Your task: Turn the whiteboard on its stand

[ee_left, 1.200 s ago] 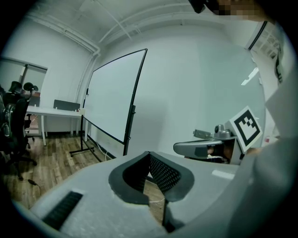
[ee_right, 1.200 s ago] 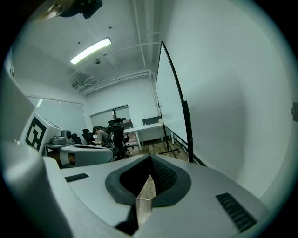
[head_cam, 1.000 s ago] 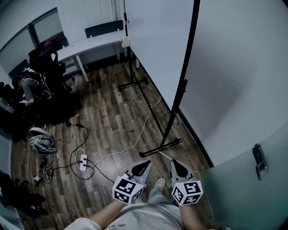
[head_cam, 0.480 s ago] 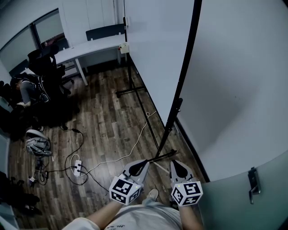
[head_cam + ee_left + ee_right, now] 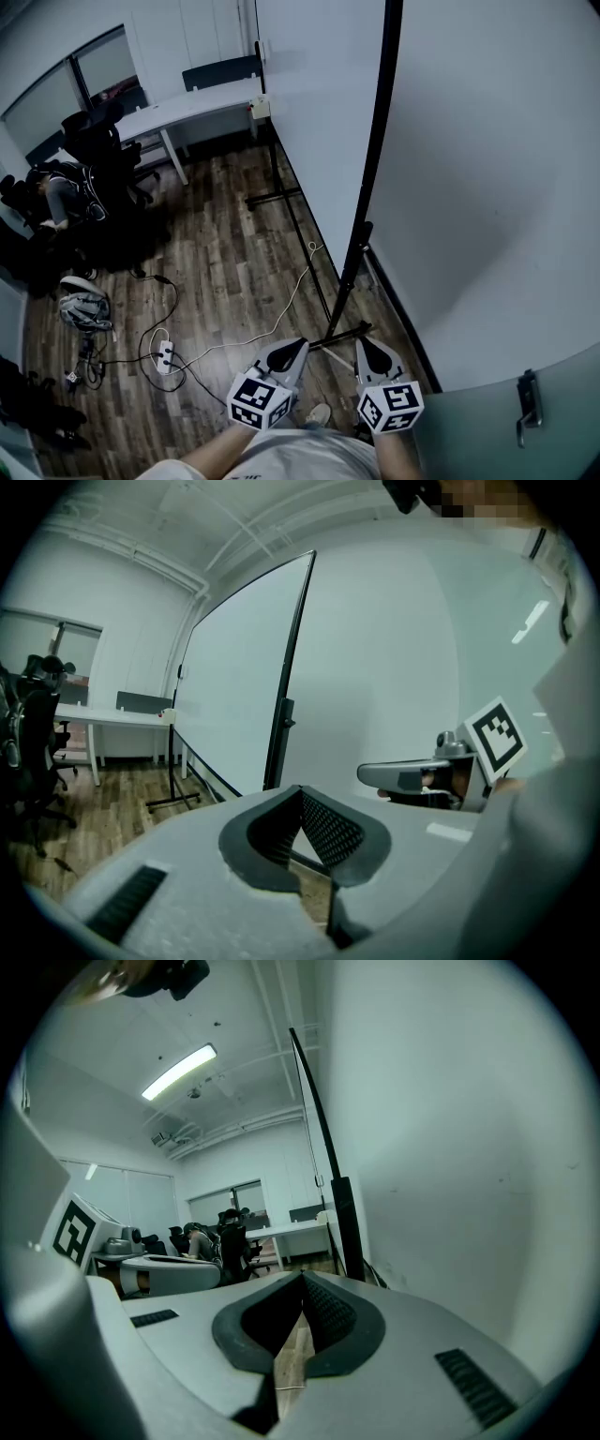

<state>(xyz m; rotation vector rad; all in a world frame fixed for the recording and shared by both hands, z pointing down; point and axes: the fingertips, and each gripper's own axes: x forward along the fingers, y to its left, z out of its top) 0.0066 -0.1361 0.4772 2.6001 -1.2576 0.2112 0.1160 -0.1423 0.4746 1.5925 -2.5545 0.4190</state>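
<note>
Wood-plank office floor (image 5: 225, 234), white desk (image 5: 192, 103) at back | whiteboard (image 5: 319, 103): upright on black stand (image 5: 354, 267), edge toward the person, beside white wall | left gripper (image 5: 298, 345): jaws together, nothing between | right gripper (image 5: 366, 345): jaws together, nothing between | both low, clear of stand | power strip (image 5: 166, 356) on floor

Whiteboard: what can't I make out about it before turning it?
- whiteboard top edge: cut off by the head view's upper border; only the left gripper view shows it.
- Its far face: hidden by the board itself in every view.
- fitting on the near post: too small and dark to tell whether it is tightened.
- Right gripper view: board seen edge-on, only the post shows.
</note>
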